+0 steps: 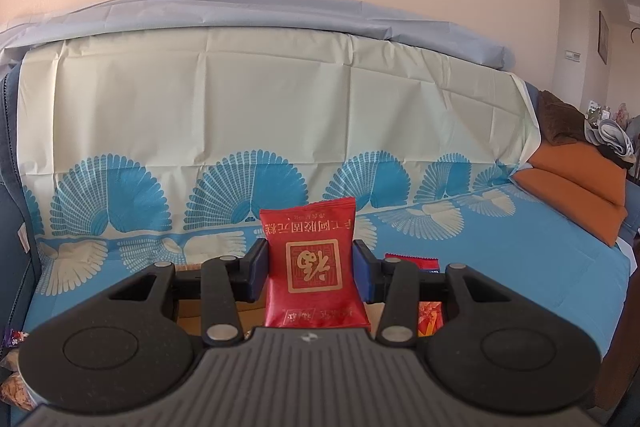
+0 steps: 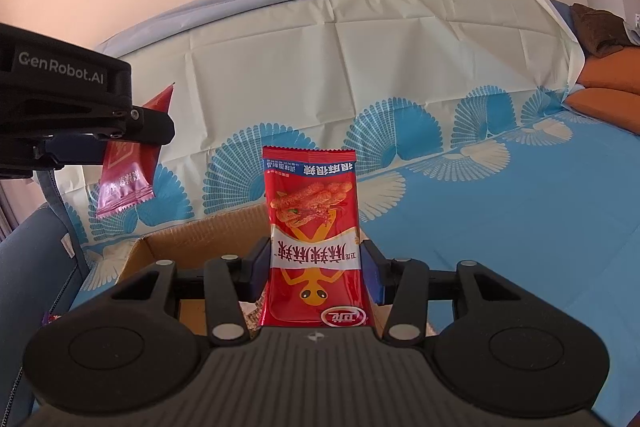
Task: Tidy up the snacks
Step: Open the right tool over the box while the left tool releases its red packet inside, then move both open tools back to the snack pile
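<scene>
**Tongs loaded, both packets up over the box**

Left tongs [image 1: 311, 269] clamped on a dark red packet [image 1: 314, 267]; right tongs [image 2: 316, 273] clamped on a bright red spicy-strip packet [image 2: 314, 247]. Both held upright, above the cardboard box [image 2: 192, 239] on the blue-patterned sofa cover [image 2: 500, 227].

Risks: slick foil sliding from a mid-body pinch; a release off-centre, landing on the box rim or the cover.

Right view alone: box interior and the left tongs from the side. Left view alone: more packets [image 1: 416, 263] lying beyond the tongs, box mostly hidden.
</scene>
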A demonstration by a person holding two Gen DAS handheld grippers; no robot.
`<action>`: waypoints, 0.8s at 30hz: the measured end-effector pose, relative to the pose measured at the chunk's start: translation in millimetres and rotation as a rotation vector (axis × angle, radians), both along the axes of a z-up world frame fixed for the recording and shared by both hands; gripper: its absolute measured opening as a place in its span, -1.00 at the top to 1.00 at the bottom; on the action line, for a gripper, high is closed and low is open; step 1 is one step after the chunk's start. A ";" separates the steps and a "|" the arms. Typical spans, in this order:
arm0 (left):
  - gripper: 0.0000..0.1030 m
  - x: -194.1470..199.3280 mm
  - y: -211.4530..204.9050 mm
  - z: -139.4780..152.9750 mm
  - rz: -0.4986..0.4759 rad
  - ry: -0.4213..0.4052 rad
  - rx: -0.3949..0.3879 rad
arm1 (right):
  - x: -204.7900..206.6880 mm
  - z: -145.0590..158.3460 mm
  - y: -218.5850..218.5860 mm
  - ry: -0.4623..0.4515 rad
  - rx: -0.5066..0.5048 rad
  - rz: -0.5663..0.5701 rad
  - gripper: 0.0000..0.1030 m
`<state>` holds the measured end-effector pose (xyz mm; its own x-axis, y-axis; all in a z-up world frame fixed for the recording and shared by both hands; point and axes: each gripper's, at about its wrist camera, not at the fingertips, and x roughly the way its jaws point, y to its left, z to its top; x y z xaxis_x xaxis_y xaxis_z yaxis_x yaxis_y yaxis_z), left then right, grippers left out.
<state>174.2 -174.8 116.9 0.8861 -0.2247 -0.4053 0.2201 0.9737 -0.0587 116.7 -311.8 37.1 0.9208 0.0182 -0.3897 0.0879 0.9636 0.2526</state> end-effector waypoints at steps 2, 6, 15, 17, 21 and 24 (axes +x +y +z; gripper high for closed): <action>0.05 0.4 -0.8 0.7 0.002 0.002 -0.005 | 0.3 -0.1 -0.4 0.003 0.001 -0.002 0.01; -0.35 2.5 -1.6 4.7 -0.012 0.009 -0.054 | 2.1 -2.0 3.6 0.015 -0.020 -0.016 -0.34; -0.22 -36.8 26.0 3.3 -0.005 -0.076 -0.047 | 2.3 -5.7 10.3 0.024 -0.053 -0.022 -0.46; 0.05 -52.2 48.0 -0.1 0.005 -0.092 -0.059 | 0.6 -5.2 14.3 0.017 -0.069 -0.015 -0.46; 0.56 -82.0 100.4 -16.3 0.029 -0.125 -0.036 | -4.4 -4.6 23.1 -0.001 -0.096 0.009 -0.46; 0.65 -96.9 140.7 -45.1 0.031 -0.122 0.065 | -9.2 -3.2 31.5 -0.019 -0.105 0.049 -0.22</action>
